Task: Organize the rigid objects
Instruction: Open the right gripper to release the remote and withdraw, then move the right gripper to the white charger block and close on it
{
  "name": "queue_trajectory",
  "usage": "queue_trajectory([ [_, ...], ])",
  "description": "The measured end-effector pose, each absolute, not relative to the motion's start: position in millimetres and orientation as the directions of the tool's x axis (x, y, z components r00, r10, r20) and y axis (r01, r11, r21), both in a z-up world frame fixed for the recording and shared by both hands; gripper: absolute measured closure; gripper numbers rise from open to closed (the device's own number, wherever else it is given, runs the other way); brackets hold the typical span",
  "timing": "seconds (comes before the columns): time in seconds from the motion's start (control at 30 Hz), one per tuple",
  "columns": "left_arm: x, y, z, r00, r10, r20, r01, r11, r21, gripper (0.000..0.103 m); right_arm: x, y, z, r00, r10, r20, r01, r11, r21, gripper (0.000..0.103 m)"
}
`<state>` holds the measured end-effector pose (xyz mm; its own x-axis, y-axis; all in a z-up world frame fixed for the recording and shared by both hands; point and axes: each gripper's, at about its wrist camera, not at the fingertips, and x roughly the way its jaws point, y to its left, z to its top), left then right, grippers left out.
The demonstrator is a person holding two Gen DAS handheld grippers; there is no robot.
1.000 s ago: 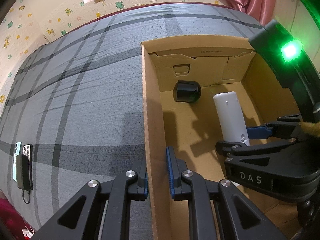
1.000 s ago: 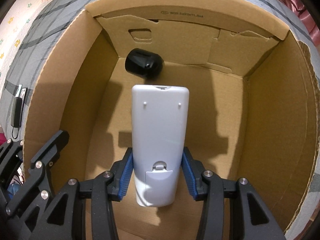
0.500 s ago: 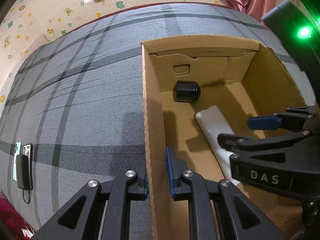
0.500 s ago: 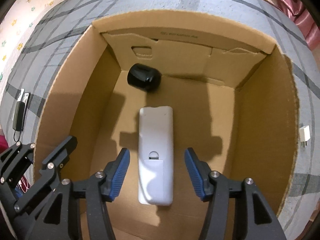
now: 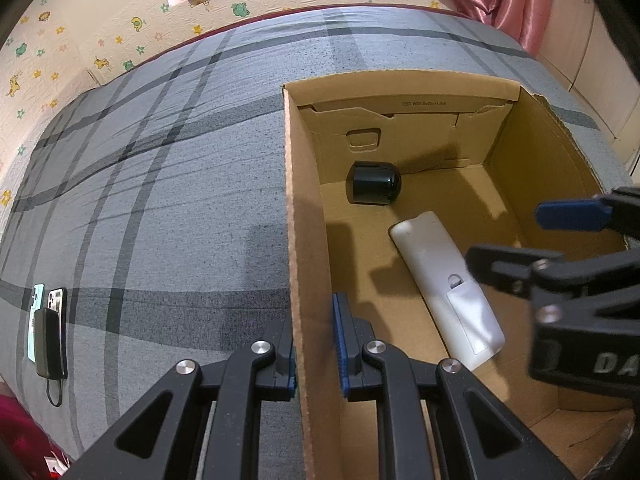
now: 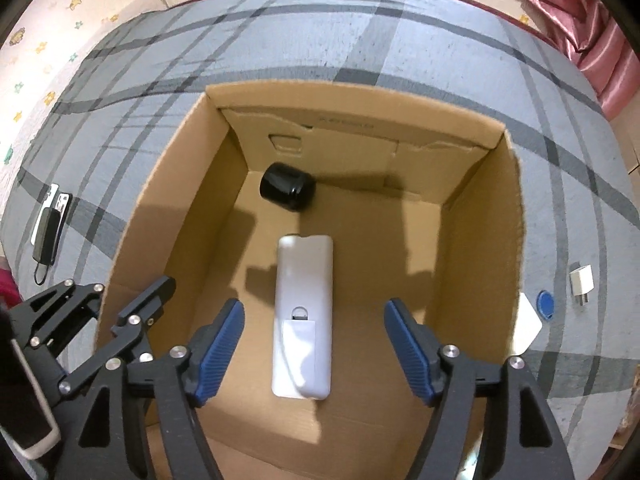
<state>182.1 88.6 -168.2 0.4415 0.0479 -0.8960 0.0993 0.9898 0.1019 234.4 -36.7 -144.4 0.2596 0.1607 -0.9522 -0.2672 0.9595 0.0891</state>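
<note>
A cardboard box (image 5: 304,200) (image 6: 476,240) stands on a grey plaid bed. On its floor a white remote (image 5: 444,280) (image 6: 304,312) lies back side up. A black rounded cylinder (image 5: 374,188) (image 6: 287,192) lies on its side near the far wall. My left gripper (image 5: 316,344) (image 6: 120,320) is shut on the box's left wall, one finger inside and one outside. Above the remote's near end hangs my right gripper (image 6: 314,308) (image 5: 532,236). Its jaws are opening, well clear of the remote on both sides, and nothing is held.
Phones and a dark power bank (image 5: 48,324) (image 6: 50,236) lie on the bed, left of the box. To the right of the box lie a white plug adapter (image 6: 581,290), a blue disc (image 6: 545,304) and a white flat thing (image 6: 528,324) partly behind the box wall.
My right gripper has let go of the white remote, spread wide and risen. The remote now lies flat on the box floor. The left gripper has stayed clamped on the wall.
</note>
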Motion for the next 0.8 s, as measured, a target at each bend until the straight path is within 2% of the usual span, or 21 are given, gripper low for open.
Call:
queue_trajectory([
  [0.13, 182, 88, -168, 0.442, 0.052, -0.895, 0.099, 0.989, 0.106, 0.088, 233, -40, -135, 0.293, 0.148, -0.945, -0.261, 0.963, 0.070, 0.017],
  [0.2, 182, 88, -168, 0.442, 0.053, -0.896, 0.098, 0.989, 0.106, 0.088, 231, -45, -130, 0.304, 0.142, -0.942, -0.254, 0.965, 0.063, 0.010],
  [0.43, 182, 88, -168, 0.442, 0.053, -0.896, 0.098, 0.989, 0.107, 0.088, 225, -74, -111, 0.344, 0.148, -0.927, -0.230, 0.971, 0.069, 0.003],
  [0.8, 182, 90, -168, 0.441, 0.050, -0.896, 0.095, 0.990, 0.102, 0.088, 222, -119, -85, 0.407, 0.109, -0.907, -0.184, 0.982, 0.036, 0.002],
])
